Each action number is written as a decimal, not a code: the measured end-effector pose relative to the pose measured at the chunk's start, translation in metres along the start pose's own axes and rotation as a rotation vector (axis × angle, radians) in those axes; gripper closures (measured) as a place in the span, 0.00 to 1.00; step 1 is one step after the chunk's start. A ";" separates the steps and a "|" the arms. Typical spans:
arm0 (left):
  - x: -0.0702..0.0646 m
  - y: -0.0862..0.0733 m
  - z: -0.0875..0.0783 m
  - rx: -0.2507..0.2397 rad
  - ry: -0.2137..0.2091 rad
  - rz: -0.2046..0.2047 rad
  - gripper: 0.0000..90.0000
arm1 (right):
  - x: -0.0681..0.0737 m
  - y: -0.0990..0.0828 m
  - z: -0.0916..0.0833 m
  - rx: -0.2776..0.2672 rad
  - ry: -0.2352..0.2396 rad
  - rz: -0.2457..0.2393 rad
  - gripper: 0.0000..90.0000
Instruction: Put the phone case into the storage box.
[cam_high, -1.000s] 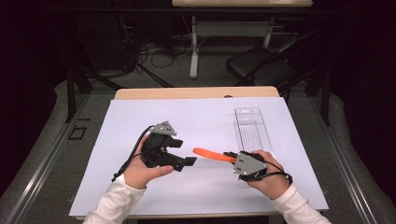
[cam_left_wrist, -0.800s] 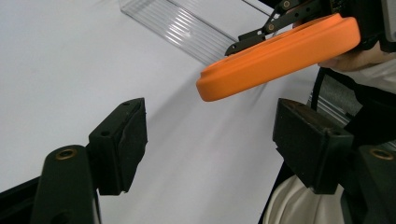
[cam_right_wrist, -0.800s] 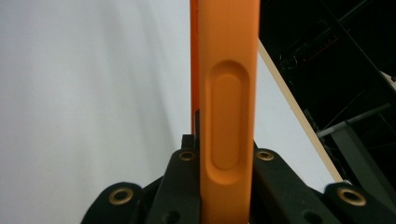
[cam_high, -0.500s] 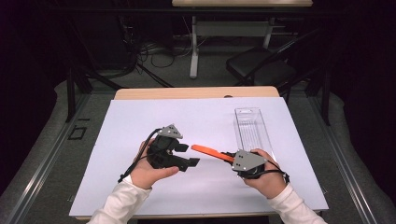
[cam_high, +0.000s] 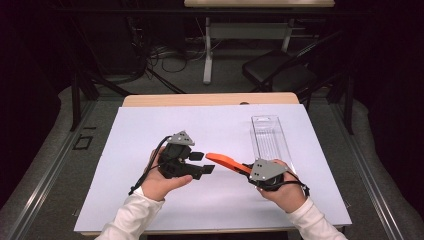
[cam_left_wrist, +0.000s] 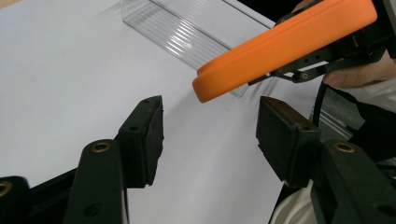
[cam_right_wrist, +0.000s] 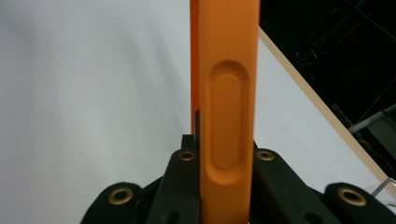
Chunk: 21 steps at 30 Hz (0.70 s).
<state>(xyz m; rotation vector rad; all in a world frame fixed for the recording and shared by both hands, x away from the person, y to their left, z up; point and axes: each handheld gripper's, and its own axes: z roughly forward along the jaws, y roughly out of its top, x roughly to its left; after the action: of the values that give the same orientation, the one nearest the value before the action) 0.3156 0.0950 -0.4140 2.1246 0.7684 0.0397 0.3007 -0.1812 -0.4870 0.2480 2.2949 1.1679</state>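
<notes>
Right tool (cam_high: 248, 170) is clamped on the flat orange plastic handle (cam_high: 224, 161), held out level so the half-open, just-narrowing, empty left tool (cam_high: 204, 163) can be brought around its free end.

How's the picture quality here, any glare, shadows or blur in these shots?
High view: the white table cover is evenly lit, the room behind dark. Left gripper view: glare streaks on the clear plastic tray; the orange handle casts a faint shadow; the black pads are sharp. Right gripper view: the handle sits very close and soft, the background blurred.
</notes>
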 end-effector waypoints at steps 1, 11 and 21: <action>0.000 0.000 0.000 -0.002 -0.003 0.003 0.46 | 0.000 0.000 0.000 0.000 0.003 0.005 0.97; 0.001 0.003 0.005 -0.020 -0.004 0.027 0.54 | -0.001 -0.002 0.000 -0.018 0.020 0.040 0.97; 0.004 0.003 0.010 -0.037 -0.012 0.015 0.65 | 0.000 -0.003 0.001 -0.034 0.041 0.067 0.97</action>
<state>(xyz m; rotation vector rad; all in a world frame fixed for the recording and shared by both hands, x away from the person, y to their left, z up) 0.3231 0.0884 -0.4191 2.0933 0.7397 0.0487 0.3015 -0.1820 -0.4903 0.2925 2.3155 1.2556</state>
